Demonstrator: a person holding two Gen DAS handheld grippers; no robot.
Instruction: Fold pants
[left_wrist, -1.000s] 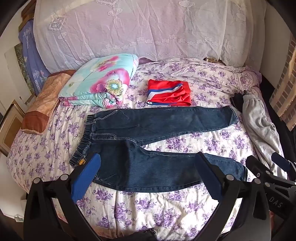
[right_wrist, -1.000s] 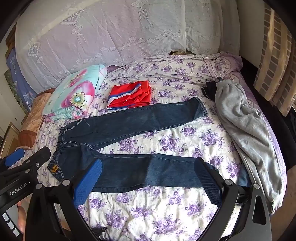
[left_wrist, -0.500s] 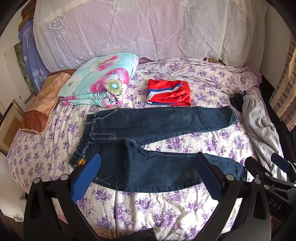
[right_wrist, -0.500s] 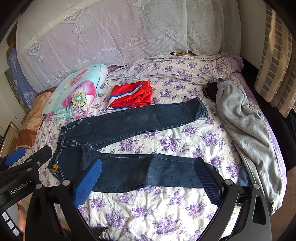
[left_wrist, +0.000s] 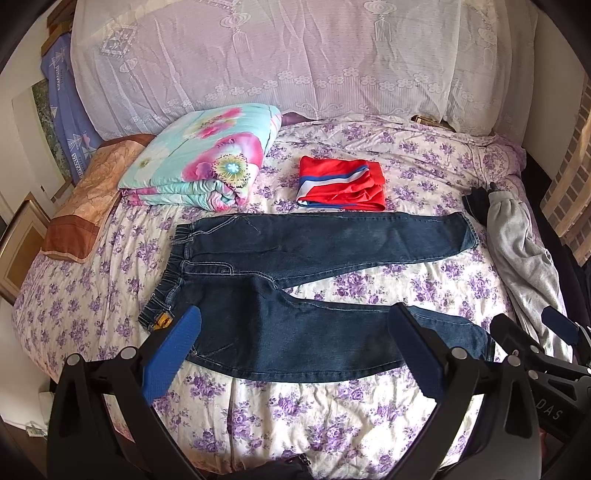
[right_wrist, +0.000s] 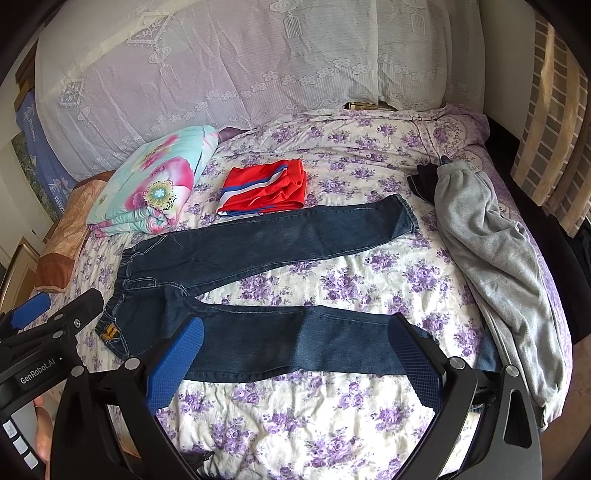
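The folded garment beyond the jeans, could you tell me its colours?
Red folded garment with a blue-and-white stripe, clearest in the left wrist view.

dark blue denim pants (left_wrist: 317, 291): matt, stitched seams; grey fleece garment (right_wrist: 495, 258): fuzzy, soft; red striped folded cloth (left_wrist: 341, 184): smooth, slight sheen; floral bedsheet (right_wrist: 332, 424): matt, wrinkled cotton; left tool (left_wrist: 295, 354) pads (left_wrist: 171, 349): blue textured plastic

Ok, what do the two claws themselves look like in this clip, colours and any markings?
Both match: black angular frames with silver screws and two fingers faced with blue ribbed pads. The left claw shows white "GenRobot.AI" lettering on its body when seen from the right wrist view, plus white buttons near its handle. The right claw carries lettering ending in "DAS", seen from the left view. No cables or sleeves are visible.
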